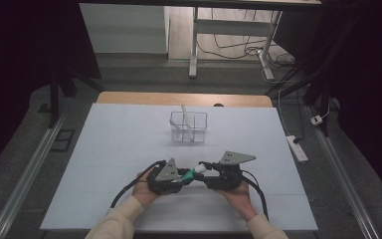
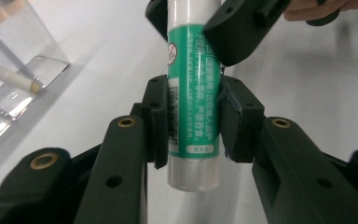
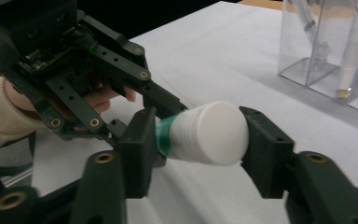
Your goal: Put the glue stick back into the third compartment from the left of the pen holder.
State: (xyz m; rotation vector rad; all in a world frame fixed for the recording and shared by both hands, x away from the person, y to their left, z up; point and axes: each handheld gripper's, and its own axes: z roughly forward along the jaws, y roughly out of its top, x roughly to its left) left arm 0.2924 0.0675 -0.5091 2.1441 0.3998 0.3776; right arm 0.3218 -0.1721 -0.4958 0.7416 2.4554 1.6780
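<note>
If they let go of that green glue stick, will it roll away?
Probably. The glue stick is a smooth round tube, so lying on the flat table it would likely roll. It looks stiff: both grippers clamp it without denting. Its glossy label may be slippery.

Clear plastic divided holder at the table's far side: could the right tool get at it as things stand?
Probably not yet: the right tool is shut on the green-labelled glue stick's white cap; the table toward the clear plastic divided holder is bare.

Green glue stick [image 2: 193, 93] label, white Chinese characters too blurred to read, red prohibition sign, small barcode
</note>
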